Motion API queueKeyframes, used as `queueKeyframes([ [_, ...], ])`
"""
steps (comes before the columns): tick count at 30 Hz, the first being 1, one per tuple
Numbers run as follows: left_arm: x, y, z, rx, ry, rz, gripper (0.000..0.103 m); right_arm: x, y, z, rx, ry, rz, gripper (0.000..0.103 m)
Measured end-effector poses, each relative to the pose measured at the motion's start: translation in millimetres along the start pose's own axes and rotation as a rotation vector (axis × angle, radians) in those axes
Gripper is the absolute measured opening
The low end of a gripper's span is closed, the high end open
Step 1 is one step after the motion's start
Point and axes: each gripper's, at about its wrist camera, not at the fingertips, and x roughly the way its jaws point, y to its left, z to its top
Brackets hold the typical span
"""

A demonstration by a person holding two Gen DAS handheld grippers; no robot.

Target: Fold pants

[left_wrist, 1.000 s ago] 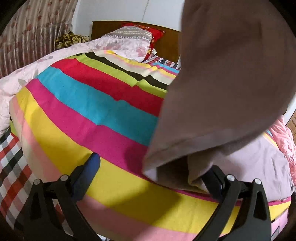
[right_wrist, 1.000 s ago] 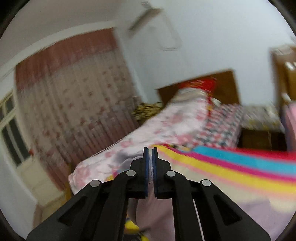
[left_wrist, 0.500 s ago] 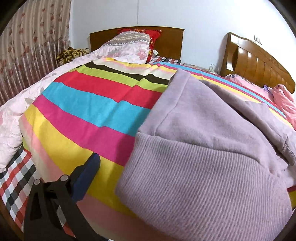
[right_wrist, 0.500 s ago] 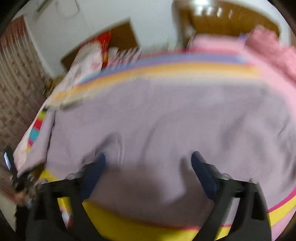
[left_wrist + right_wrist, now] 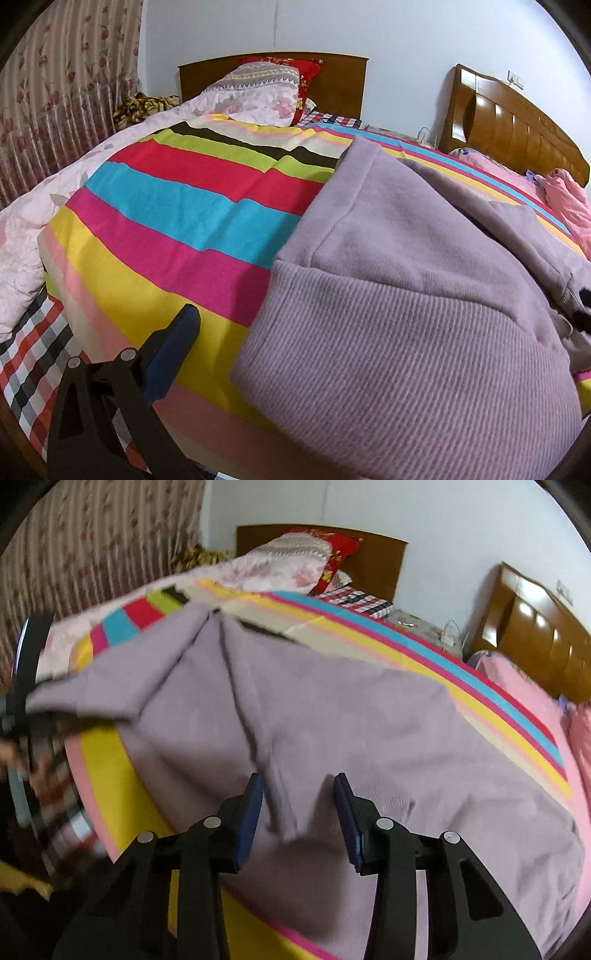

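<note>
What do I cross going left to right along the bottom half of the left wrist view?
Checked sheet → left claw's blue finger → striped blanket → lilac pants' ribbed cuff.

Your right gripper (image 5: 298, 808) sits at the bottom centre of the frame, jaws apart, blue pads (image 5: 249, 814) either side of a raised crease in the lilac pants (image 5: 332, 731). You've got the pants spread across the striped bedspread (image 5: 480, 686), one leg end reaching the left edge. At far left the left gripper (image 5: 26, 679) shows, blurred. Pillows (image 5: 295, 559) lie at upper centre.
</note>
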Motion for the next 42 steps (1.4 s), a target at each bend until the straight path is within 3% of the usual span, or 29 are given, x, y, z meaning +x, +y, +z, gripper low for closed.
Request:
queueKeyframes([
  [3,-0.2,0.4,0.3,-0.001,-0.005,0.002,0.102,4.3,-9.0,-14.6,-0.068,0.002,-0.070,0.031],
  [4,-0.4,0.1,-0.2,0.000,-0.006,0.002,0.102,0.8,-6.9,-16.4,-0.093,-0.012,-0.064,0.023],
  [7,0.0,2.4,1.4,0.002,-0.006,-0.001,0.102,8.6,-14.9,-7.0,-0.139,-0.033,-0.066,0.018],
  [11,-0.2,3.7,3.7,0.003,0.005,-0.004,0.102,8.7,-77.6,37.7,0.067,-0.089,-0.071,0.018],
  [12,-0.3,3.6,3.9,0.002,0.005,-0.003,0.102,17.3,-102.9,46.6,0.163,-0.074,-0.080,0.024],
  [13,-0.4,3.8,4.0,0.002,0.004,-0.002,0.102,26.9,-116.9,50.3,0.212,-0.050,-0.083,0.042],
  [14,-0.4,3.9,4.3,0.002,0.004,-0.002,0.102,41.1,-135.2,51.5,0.267,0.001,-0.119,0.050],
  [16,-0.2,4.6,5.5,0.005,0.010,-0.005,0.102,49.4,-155.5,45.9,0.364,0.058,-0.183,0.052],
  [18,1.4,4.9,5.9,0.010,0.014,-0.012,0.102,33.7,-146.3,43.0,0.371,0.024,-0.176,0.052],
  [20,1.6,5.8,5.6,0.011,0.011,-0.017,0.102,8.5,-112.7,44.1,0.286,-0.048,-0.144,0.052],
  [23,2.2,6.3,5.1,0.009,0.004,-0.015,0.102,-29.7,-29.1,45.0,0.062,-0.194,0.073,0.053],
  [25,2.6,6.8,5.9,0.011,0.010,-0.019,0.102,-46.4,35.3,38.6,-0.153,-0.269,0.143,0.052],
  [27,2.8,6.6,5.5,0.012,0.021,-0.022,0.102,-55.3,105.6,25.4,-0.415,-0.353,0.118,0.052],
  [29,4.4,7.6,8.2,0.017,0.037,-0.026,0.102,-51.3,141.8,14.9,-0.572,-0.408,0.058,0.052],
  [32,6.4,8.7,11.7,0.022,0.055,-0.034,0.102,-32.0,172.4,12.3,-0.716,-0.439,-0.033,0.048],
  [36,7.8,9.4,13.3,0.030,0.063,-0.043,0.102,-16.9,184.4,7.2,-0.831,-0.438,-0.059,0.041],
  [40,8.0,11.0,13.8,0.024,0.061,-0.053,0.102,-8.7,195.9,-0.5,-0.943,-0.439,-0.056,0.007],
  [42,8.1,10.9,13.8,0.034,0.066,-0.053,0.102,-13.9,187.1,4.2,-0.897,-0.431,0.011,0.003],
])
